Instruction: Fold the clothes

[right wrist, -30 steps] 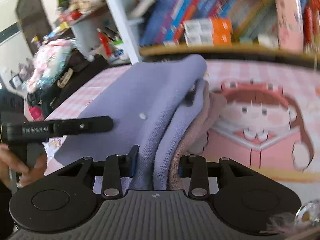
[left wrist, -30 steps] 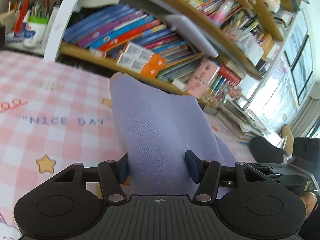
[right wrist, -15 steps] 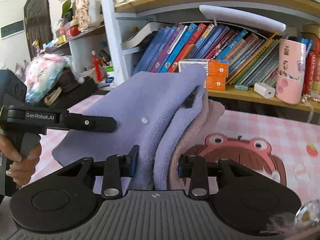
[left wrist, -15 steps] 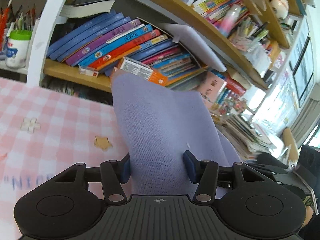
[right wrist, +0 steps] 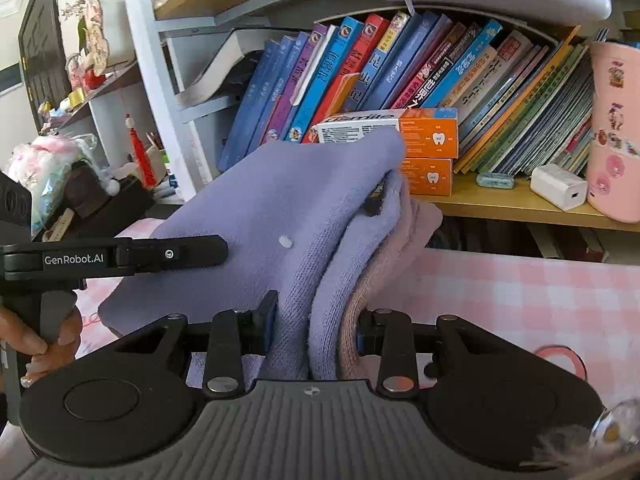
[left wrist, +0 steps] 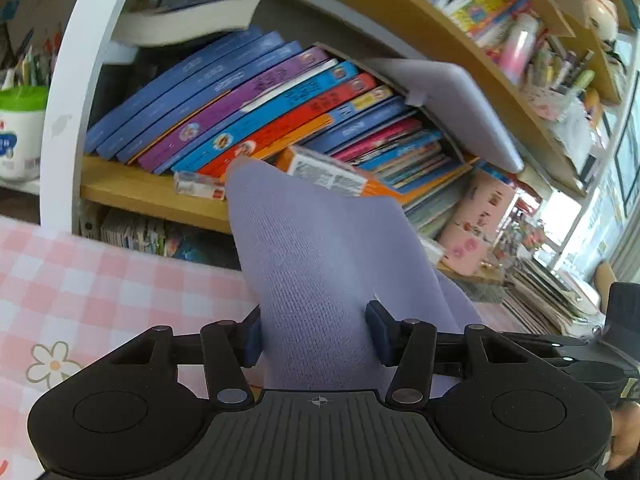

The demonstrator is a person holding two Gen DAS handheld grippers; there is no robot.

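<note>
A lilac knitted garment is held up off the table between both grippers. My left gripper is shut on one thick edge of it. My right gripper is shut on the opposite folded edge, where lilac layers and a pinkish inner layer bunch together. In the right wrist view the garment spreads left toward the left gripper, held by a hand. A small white button shows on the cloth. My fingertips are hidden by the fabric.
A pink checked tablecloth covers the table below. Right behind stands a bookshelf packed with books, orange boxes, a pink cup and a white charger. Clutter sits at the far left.
Both grippers have lifted the garment up and toward the bookshelf; the table has dropped lower in view and the shelf looms closer. Both grips are unchanged.
</note>
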